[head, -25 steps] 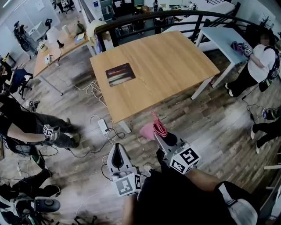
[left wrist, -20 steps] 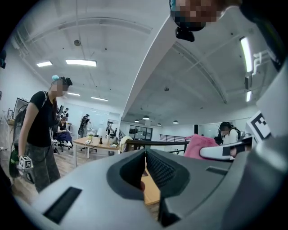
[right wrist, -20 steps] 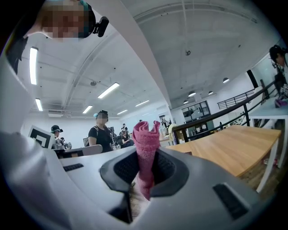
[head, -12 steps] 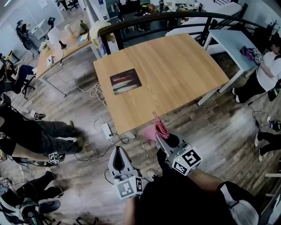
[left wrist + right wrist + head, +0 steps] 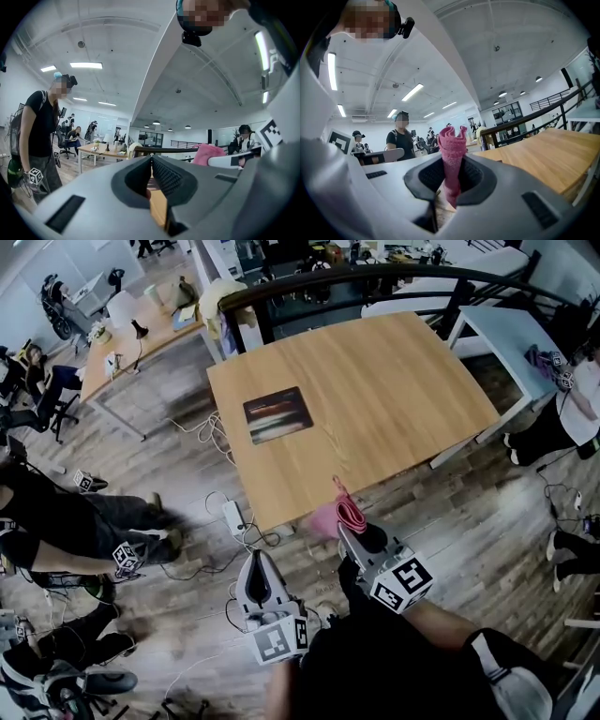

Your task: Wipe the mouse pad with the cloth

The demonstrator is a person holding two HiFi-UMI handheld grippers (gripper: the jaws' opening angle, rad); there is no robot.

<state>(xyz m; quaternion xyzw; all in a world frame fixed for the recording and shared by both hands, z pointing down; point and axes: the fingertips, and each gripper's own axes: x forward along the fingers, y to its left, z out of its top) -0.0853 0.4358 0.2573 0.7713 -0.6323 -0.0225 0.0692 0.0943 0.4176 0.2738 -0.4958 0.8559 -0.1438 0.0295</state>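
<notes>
A dark mouse pad (image 5: 277, 414) lies on the left part of the wooden table (image 5: 394, 381), far ahead of both grippers. My right gripper (image 5: 354, 523) is shut on a pink cloth (image 5: 345, 507), held in front of the table's near edge; the cloth (image 5: 452, 154) sticks up between its jaws in the right gripper view. My left gripper (image 5: 255, 579) hangs lower left over the floor, shut with nothing between its jaws. In the left gripper view the left gripper (image 5: 151, 169) points level toward the table, and the pink cloth (image 5: 209, 153) shows at right.
Cables and a power strip (image 5: 232, 517) lie on the wood floor by the table's near left corner. A person (image 5: 66, 526) sits at the left. A white table (image 5: 502, 329) and another person (image 5: 572, 404) are at the right. A black railing (image 5: 356, 277) runs behind the table.
The view has drawn nearer to the table; the table and mouse pad sit lower and larger in the head view. The right gripper still holds the cloth; the left stays shut.
</notes>
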